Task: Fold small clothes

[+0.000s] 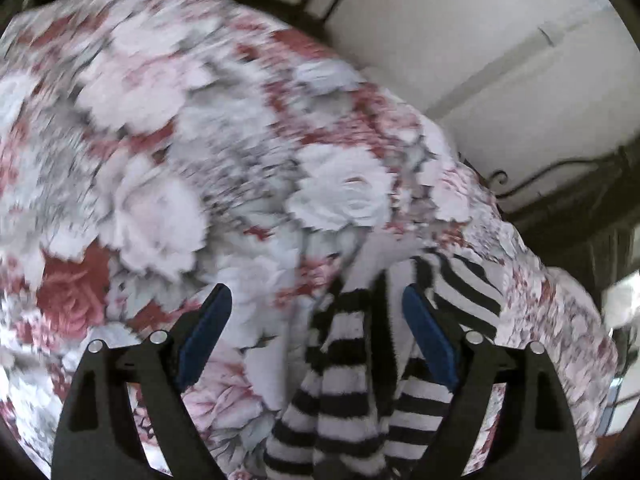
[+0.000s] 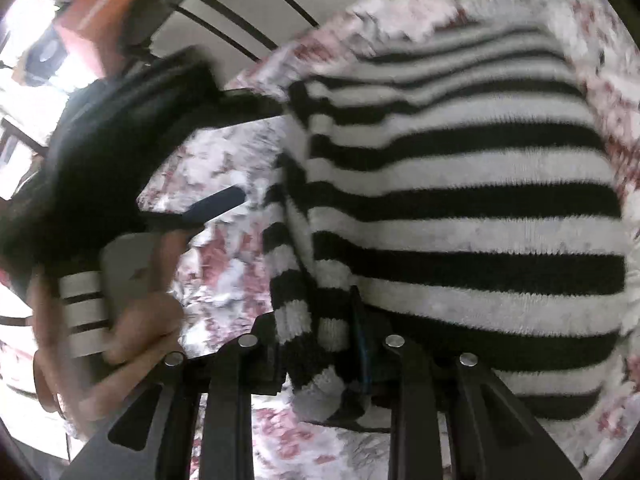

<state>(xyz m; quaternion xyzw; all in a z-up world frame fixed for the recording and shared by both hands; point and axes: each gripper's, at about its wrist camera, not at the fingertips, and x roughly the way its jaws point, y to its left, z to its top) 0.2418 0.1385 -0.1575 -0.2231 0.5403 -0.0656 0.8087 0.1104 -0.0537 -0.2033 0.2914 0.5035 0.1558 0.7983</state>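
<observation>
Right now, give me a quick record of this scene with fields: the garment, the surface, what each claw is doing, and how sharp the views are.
garment: black-and-white striped knit sweater, bunched, not folded flat
surface: floral bedspread, pink and white roses
left claw: open, blue pads spread, a fold of the sweater between them but not pinched
right claw: shut on the sweater's edge
left hand: grips the left tool's handle, seen in the right wrist view
background: dark metal bed frame against a pale wall
image quality: both views motion-blurred

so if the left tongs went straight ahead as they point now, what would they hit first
Probably the floral pink-and-white bedspread: the open left tongs point at it, with the black-and-white striped knit sweater already between them. Depth is unclear.
</observation>
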